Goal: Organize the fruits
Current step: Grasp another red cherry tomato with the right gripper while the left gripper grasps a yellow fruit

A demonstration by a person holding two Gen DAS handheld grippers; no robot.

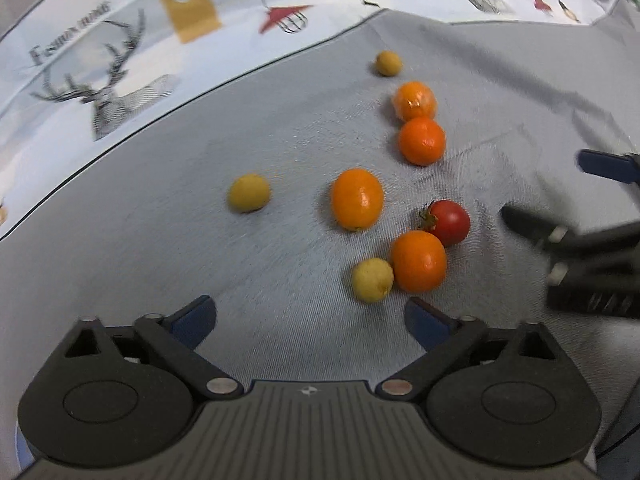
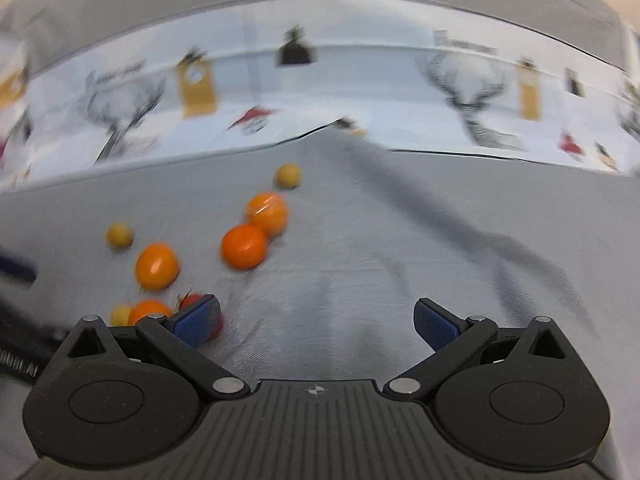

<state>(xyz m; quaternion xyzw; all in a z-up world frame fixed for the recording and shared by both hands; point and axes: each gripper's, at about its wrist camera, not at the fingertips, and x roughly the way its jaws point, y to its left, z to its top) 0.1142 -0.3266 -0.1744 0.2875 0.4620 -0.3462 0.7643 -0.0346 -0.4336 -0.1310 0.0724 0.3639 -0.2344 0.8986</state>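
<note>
Several fruits lie loose on a grey cloth [image 1: 200, 264]: orange citrus such as the oval one [image 1: 357, 199] and the round one [image 1: 418, 261], a red tomato [image 1: 449, 222], and three small yellow fruits, one nearest [image 1: 372, 279], one at left [image 1: 248, 198], one far [image 1: 388, 63]. My left gripper [image 1: 310, 316] is open and empty, just short of the nearest yellow fruit. My right gripper [image 2: 318, 320] is open and empty; its left finger [image 2: 198, 320] partly covers the tomato [image 2: 191, 301]. The right gripper also shows in the left wrist view [image 1: 560, 200].
A white tablecloth printed with deer and tags [image 1: 104, 80] lies beyond the grey cloth's edge; it also shows in the right wrist view [image 2: 360, 92]. The grey cloth is creased at the right [image 2: 460, 220].
</note>
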